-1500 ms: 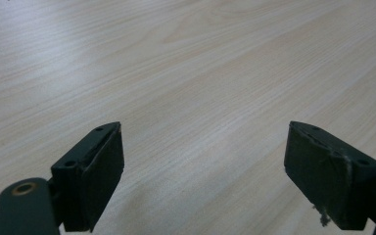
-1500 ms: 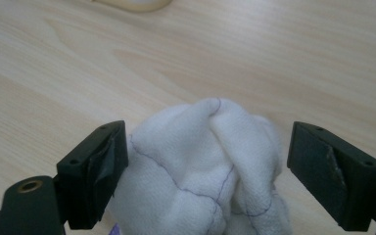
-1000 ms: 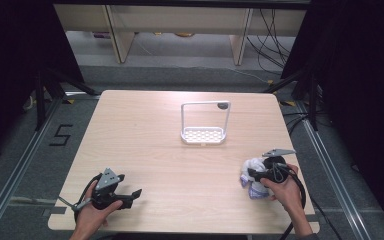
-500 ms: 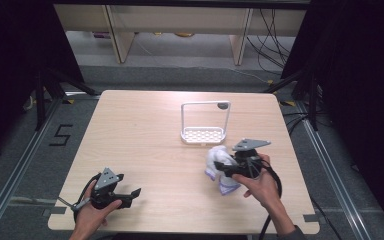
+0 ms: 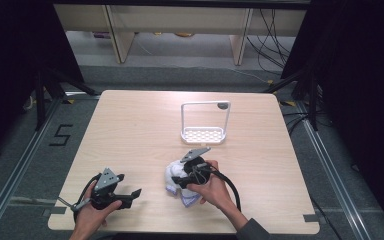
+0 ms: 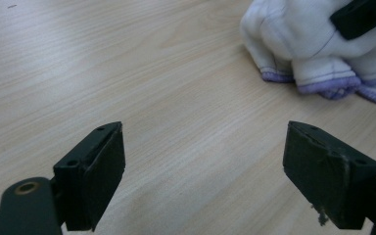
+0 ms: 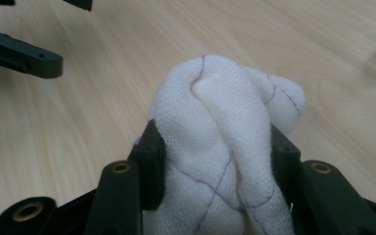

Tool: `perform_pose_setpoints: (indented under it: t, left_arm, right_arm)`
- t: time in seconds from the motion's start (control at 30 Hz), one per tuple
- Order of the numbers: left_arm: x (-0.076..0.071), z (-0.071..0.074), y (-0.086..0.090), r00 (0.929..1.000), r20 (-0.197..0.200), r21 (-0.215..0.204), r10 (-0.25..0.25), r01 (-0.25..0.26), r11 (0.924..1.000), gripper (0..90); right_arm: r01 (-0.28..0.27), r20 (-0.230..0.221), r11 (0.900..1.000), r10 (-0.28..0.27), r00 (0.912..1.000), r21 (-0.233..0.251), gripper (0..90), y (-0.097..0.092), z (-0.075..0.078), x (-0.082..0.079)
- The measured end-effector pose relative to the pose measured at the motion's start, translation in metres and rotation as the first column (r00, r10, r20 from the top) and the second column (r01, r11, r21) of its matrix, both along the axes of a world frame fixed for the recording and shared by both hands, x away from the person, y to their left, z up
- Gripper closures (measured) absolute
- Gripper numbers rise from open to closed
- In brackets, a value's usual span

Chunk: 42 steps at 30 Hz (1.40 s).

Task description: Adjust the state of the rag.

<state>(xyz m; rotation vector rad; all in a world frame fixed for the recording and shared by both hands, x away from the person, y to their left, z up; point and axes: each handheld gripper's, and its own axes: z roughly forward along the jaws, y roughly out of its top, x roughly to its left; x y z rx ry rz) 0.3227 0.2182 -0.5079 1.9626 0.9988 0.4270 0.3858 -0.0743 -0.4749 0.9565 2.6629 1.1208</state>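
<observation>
R gripper (image 5: 180,181) clamped on a bunched white cloth (image 5: 179,182); in right gripper view the cloth (image 7: 225,147) bulges up between both pads, pressed on each side, purple stitching visible on it. Jaws were just opening a bit, cloth between them, pads on it per frames. Cloth's purple hem (image 6: 330,87) rests on the table (image 5: 140,125) under and beyond R fingertips. Since 1 s ago R hand (image 5: 211,187) w/ cloth came from the table's right edge to mid-front, now near L gripper.

L gripper (image 5: 132,195) open wide, nothing between pads; left gripper view shows bare wood between the two pads (image 6: 100,166), cloth ahead and to the right of its fingertips, apart from them. L hand (image 5: 92,215) kept its spot at the front-left.

White rack (image 5: 205,122) w/ perforated base stands upright beyond R fingertips, near but not touching cloth. Dark round bit (image 5: 223,105) on rack's top right corner, can't tell what.
</observation>
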Motion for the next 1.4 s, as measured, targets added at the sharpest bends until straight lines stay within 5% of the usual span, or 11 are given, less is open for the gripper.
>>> perform_pose_setpoints:
  t: [0.13,0.27,0.4,0.57,0.77,1.1,1.2,1.23,1.27,1.3,1.4]
  left_arm:
    - [-0.002,0.0,-0.003,0.9995,-0.03,-0.012,-0.01,0.01,0.9999,17.9]
    - [-0.005,-0.001,-0.01,0.9965,-0.06,-0.03,-0.058,0.056,0.998,21.1]
    - [-0.009,0.0,-0.023,0.9926,-0.061,-0.068,-0.105,0.101,0.9926,27.0]
    - [-0.016,0.004,-0.045,0.9876,-0.037,-0.092,-0.152,0.149,0.9846,32.4]
    - [-0.017,0.002,-0.073,0.9802,-0.034,-0.06,-0.195,0.193,0.9794,38.0]
    - [-0.001,-0.005,-0.111,0.9718,-0.021,0.075,-0.235,0.236,0.9689,34.9]
    - [0.007,-0.007,-0.113,0.9697,-0.004,0.123,-0.244,0.243,0.9622,54.4]
    - [0.01,-0.007,-0.113,0.9669,0.006,0.142,-0.255,0.252,0.9574,62.6]
    - [0.011,-0.007,-0.113,0.9684,0.012,0.127,-0.249,0.246,0.961,67.3]
    - [0.012,-0.005,-0.11,0.9626,0.022,0.146,-0.27,0.264,0.9534,75.0]
    - [0.011,-0.001,-0.105,0.9557,0.039,0.156,-0.292,0.282,0.9466,84.3]
  right_arm:
    - [0.012,-0.006,0.9995,-0.012,0.9999,-0.03,39.4,0.002,-0.01,0.003]
    - [0.03,0.054,0.9995,-0.03,0.9981,-0.001,29.4,-0.023,0.012,-0.004]
    - [0.05,0.065,0.9979,-0.053,0.9965,0.04,34.3,-0.06,0.025,-0.025]
    - [0.054,0.046,0.9985,-0.055,0.9975,0.009,43.7,-0.083,0.006,-0.048]
    - [0.027,0.035,0.9977,-0.025,0.9991,-0.062,48.3,-0.077,-0.012,-0.055]
    - [-0.005,0.023,0.9976,0.007,0.9997,-0.069,49.2,-0.062,-0.021,-0.051]
    - [-0.038,0.017,0.9963,0.04,0.9991,-0.077,53.3,-0.057,-0.027,-0.045]
    - [-0.037,0.026,0.9965,0.039,0.9989,-0.075,57.3,-0.055,-0.029,-0.044]
    - [-0.025,0.022,0.9957,0.027,0.9994,-0.09,62.0,-0.053,-0.03,-0.045]
    - [-0.067,0.027,0.9934,0.069,0.9972,-0.093,69.3,-0.053,-0.03,-0.043]
    - [-0.037,0.041,0.9947,0.041,0.9983,-0.096,81.0,-0.054,-0.028,-0.046]
